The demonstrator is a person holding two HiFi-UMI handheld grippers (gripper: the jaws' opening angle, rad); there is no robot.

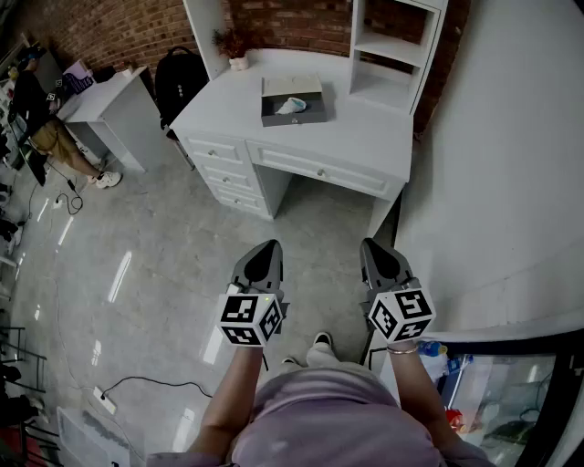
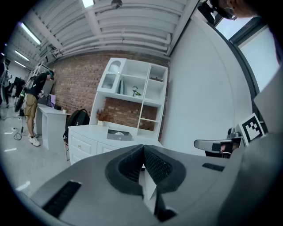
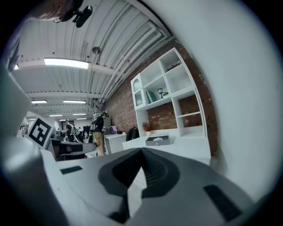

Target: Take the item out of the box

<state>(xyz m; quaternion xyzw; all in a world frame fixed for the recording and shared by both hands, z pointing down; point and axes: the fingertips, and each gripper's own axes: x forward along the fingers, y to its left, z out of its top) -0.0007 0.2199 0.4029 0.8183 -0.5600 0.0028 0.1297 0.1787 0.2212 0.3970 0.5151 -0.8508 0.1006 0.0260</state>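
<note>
Both pairs of jaws are closed with nothing between them. In the left gripper view the left gripper (image 2: 143, 149) has its ribbed pads meeting at the tips, and in the right gripper view the right gripper (image 3: 141, 151) shows the same, pad against pad. In the head view the two grippers are held side by side in front of the wearer's body, roughly level, pointing toward a white desk (image 1: 365, 137) that stands well apart from them across a grey floor (image 1: 164, 274). The box (image 1: 292, 98) sits open on the desk top, toward its back. The item (image 1: 293, 106), a pale crumpled-looking thing whose kind cannot be told, lies inside it. Right of the box a white shelf unit (image 1: 394, 55) stands on the desk. A small potted plant (image 1: 236, 47) stands near the desk's back left corner against a brick wall (image 1: 109, 27). A black backpack (image 1: 178, 77) sits just left of the desk, between it and a smaller white table (image 1: 114, 105). A person (image 1: 46, 137) in a dark top and tan shorts stands at the far left beside that table. A white wall (image 1: 511, 164) runs along the right side. Nearer, a power strip (image 1: 103, 399) with a black cable lies on the floor at lower left. The wearer's shoes (image 1: 315, 348) show between the arms, and the right wrist bears a bracelet (image 1: 401, 347).
</note>
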